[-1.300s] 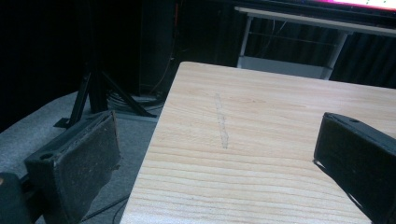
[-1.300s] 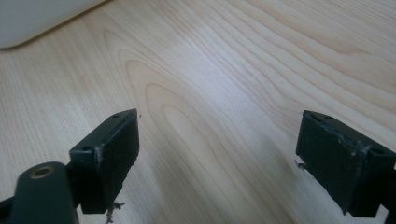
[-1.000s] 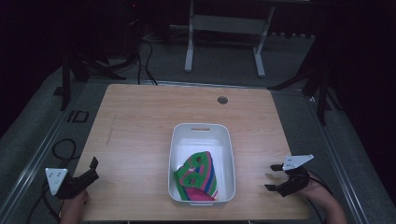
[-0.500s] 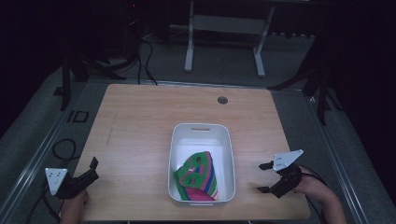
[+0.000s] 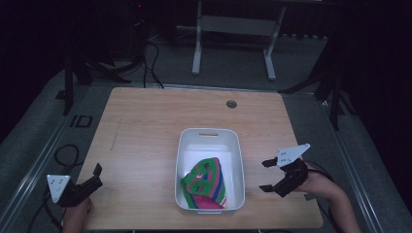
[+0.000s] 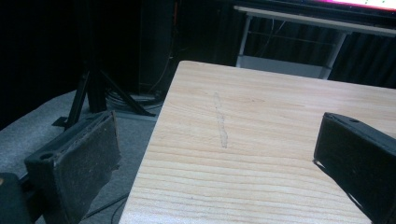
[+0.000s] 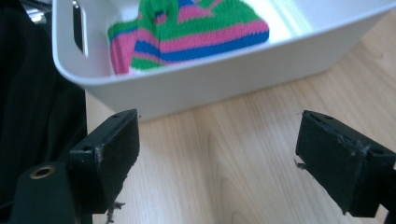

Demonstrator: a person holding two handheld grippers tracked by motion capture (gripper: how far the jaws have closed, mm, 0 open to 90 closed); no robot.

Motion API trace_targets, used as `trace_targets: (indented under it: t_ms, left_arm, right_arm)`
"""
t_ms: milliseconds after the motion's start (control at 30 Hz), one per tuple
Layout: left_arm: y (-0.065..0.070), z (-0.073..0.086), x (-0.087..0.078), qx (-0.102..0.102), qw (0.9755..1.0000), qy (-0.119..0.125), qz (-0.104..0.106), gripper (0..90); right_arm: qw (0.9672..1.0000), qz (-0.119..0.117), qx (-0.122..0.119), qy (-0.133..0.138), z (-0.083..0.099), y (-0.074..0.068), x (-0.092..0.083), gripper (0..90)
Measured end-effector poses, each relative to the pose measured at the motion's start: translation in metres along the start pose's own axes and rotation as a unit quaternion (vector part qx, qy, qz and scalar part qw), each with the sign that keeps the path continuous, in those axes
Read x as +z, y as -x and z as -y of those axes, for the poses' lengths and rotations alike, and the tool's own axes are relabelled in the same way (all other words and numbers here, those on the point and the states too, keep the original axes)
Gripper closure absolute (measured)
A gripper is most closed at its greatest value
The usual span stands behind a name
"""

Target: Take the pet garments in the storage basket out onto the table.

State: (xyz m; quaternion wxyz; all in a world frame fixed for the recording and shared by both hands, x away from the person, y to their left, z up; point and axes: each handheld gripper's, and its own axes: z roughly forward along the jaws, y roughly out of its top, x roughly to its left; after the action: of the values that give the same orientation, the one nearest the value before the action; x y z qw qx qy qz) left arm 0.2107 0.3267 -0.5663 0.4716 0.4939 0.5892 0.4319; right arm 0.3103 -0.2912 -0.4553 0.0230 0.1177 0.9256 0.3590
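1. A white rectangular plastic bin (image 5: 210, 170) sits on the pale wooden tabletop (image 5: 145, 131), lower centre of the high view.
2. A knitted cloth striped in green, pink and blue (image 5: 206, 184) lies crumpled inside the bin, toward its bottom end in the frame; in the right gripper view the same cloth (image 7: 196, 28) fills the upper middle behind the bin's white wall (image 7: 224, 74).
3. The right gripper (image 5: 269, 175) hovers just beside the bin's right wall, lower right of the high view, jaws spread wide and empty.
4. The left gripper (image 5: 94, 177) rests at the lower left, well apart from the bin, jaws wide and holding nothing; its own view looks along bare wood and the tabletop's edge.
5. Likely risk: if the right gripper reaches for the cloth from this low, sideways angle, a jaw could strike the rim and shove or tip the light bin, since nothing steadies it.
6. A grasp on loose folds alone may also slip.
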Motion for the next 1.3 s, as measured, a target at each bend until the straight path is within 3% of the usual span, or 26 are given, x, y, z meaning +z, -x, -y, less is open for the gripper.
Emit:
trace_targets:
  t_ms: [300, 633, 1300]
  left_arm:
    - [0.000, 0.000, 0.000, 0.002, 1.0000, -0.001, 0.001, 0.9]
    - [0.000, 0.000, 0.000, 0.003, 1.0000, -0.001, 0.003, 0.9]
    - [-0.001, 0.000, 0.000, 0.001, 1.0000, -0.001, 0.005, 0.9]
  right_arm:
    - [0.9993, -0.003, -0.036, -0.012, -0.030, -0.004, 0.007, 12.9]
    - [0.9966, -0.027, -0.070, -0.033, -0.063, -0.007, 0.030, 14.2]
    - [0.9913, -0.059, -0.099, -0.063, -0.111, -0.013, 0.088, 14.3]
